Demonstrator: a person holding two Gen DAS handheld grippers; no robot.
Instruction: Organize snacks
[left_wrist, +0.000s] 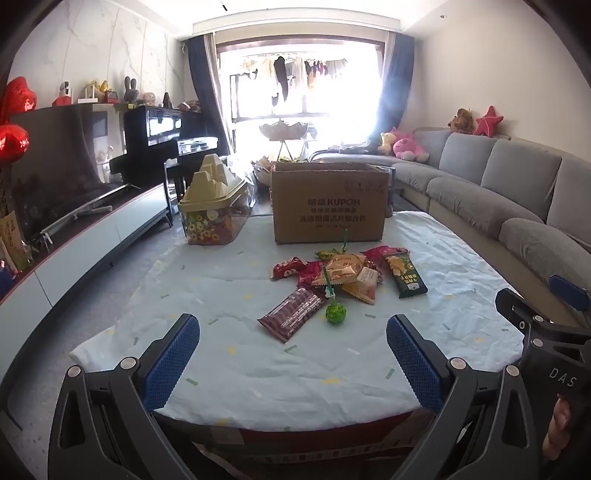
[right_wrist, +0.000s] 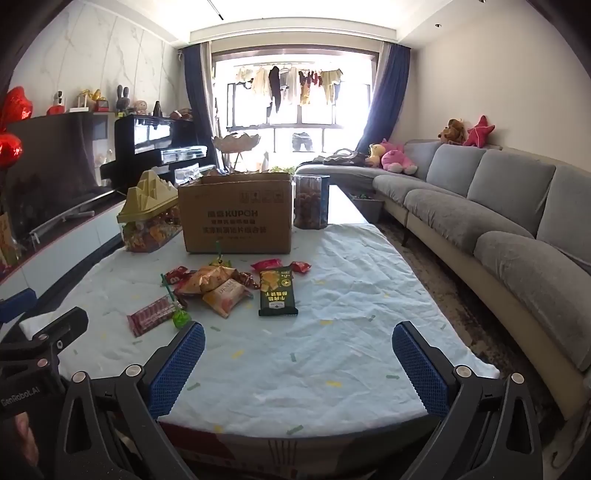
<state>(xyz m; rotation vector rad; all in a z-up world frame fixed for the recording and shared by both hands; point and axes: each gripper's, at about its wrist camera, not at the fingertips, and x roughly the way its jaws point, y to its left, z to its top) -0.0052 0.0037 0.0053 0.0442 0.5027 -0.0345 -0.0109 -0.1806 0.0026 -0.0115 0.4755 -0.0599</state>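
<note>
A pile of snack packets (left_wrist: 343, 275) lies mid-table in front of an open cardboard box (left_wrist: 328, 203). A dark red bar (left_wrist: 291, 314), a green ball lollipop (left_wrist: 335, 312) and a dark green chip bag (left_wrist: 405, 276) lie at its edges. My left gripper (left_wrist: 293, 363) is open and empty over the near table edge. In the right wrist view the pile (right_wrist: 218, 286), green bag (right_wrist: 277, 293) and box (right_wrist: 236, 214) show ahead. My right gripper (right_wrist: 299, 369) is open and empty, short of the snacks.
A clear tub of sweets with a yellow lid (left_wrist: 214, 206) stands left of the box. A clear jar of snacks (right_wrist: 311, 201) stands right of it. A grey sofa (right_wrist: 498, 221) runs along the right, a TV cabinet (left_wrist: 74, 236) along the left.
</note>
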